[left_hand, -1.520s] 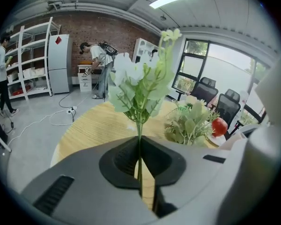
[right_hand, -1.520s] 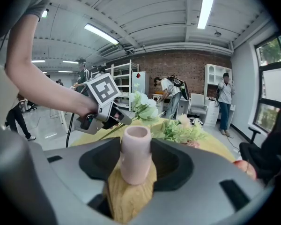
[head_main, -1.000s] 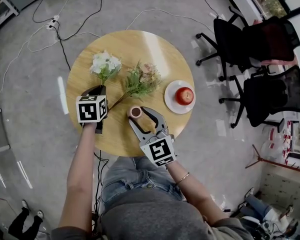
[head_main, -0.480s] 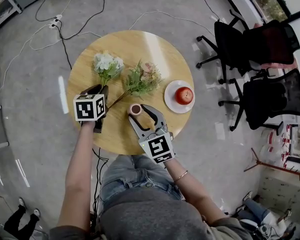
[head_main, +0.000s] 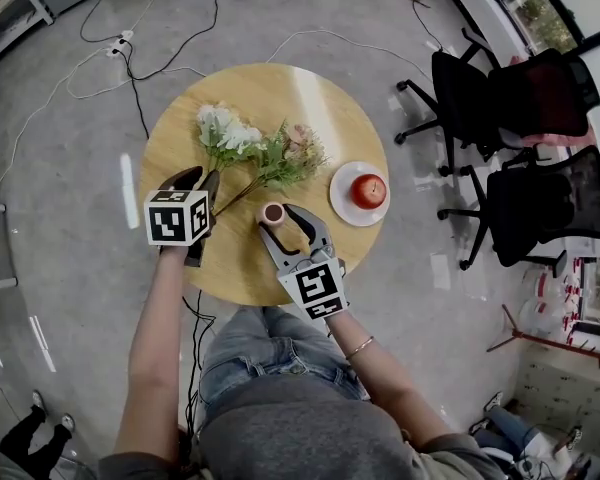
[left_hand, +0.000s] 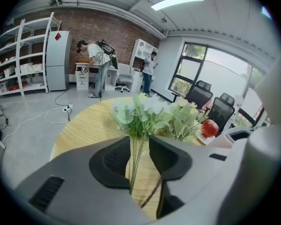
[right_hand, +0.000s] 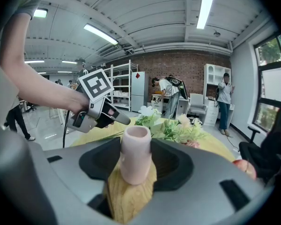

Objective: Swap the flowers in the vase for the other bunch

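Two bunches are lying with their heads tangled mid-surface, and that's our main worry: the white bunch (head_main: 225,133) overlaps the greener pink-tipped bunch (head_main: 292,158), so lifting either one could drag the other along. The left gripper (head_main: 200,178) is opening its jaws with the white bunch's thin stems running loose between them, not pinched. If it backs off at an angle, a stem could catch on a pad and skid the whole bunch. The right gripper (head_main: 280,223) is clamped on the empty pink vase (head_main: 272,213), which stands upright on our side of the surface (head_main: 280,88), not far from the near edge. A hard nudge while threading stems in could tip it our way if that hold loosens. The plate (head_main: 342,200) with the apple (head_main: 369,191) sits near the vase's right, so swinging that way is tight. The left gripper is close to the left rim too. The far half is bare, so that's our open room, and the chairs (head_main: 480,78) are well apart.
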Demonstrator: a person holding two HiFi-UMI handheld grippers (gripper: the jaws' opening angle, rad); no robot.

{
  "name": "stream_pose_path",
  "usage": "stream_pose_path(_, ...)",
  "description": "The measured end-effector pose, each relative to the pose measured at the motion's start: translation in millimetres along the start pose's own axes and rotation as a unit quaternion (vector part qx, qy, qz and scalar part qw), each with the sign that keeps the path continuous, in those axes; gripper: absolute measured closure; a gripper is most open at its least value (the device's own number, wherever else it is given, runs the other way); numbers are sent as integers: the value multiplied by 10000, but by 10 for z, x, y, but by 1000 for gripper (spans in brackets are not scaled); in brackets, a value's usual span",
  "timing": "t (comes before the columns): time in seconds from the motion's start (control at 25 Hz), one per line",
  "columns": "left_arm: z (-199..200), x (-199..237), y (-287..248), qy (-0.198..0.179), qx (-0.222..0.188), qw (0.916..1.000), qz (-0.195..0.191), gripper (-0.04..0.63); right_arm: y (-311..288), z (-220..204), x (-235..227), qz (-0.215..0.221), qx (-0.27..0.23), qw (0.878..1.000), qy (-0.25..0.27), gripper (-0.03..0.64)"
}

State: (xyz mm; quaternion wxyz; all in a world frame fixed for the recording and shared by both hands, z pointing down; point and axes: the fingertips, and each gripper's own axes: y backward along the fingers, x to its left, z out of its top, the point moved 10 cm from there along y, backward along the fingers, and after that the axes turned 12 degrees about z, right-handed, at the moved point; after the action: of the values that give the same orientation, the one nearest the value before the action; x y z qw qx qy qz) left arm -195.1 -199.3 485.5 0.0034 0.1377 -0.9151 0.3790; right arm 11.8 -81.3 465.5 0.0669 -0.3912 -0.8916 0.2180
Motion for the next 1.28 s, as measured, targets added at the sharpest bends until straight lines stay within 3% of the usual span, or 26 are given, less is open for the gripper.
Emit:
stream_pose_path(0.24, 148, -261, 91, -450, -62, 9971, -605, 460, -14, -2, 10, 8, -18, 10000, 2, 403)
stream_pose_path(0.48, 183, -573, 20, -1103, 159, 9885, -1019, 460, -4, 7, 19, 12, -39, 10000, -5, 403)
stream_pose_path(1.28, 52, -843, -420, -2026, 864, 9676, -1232, 459, -46, 6, 8, -27, -72, 9999, -78, 403)
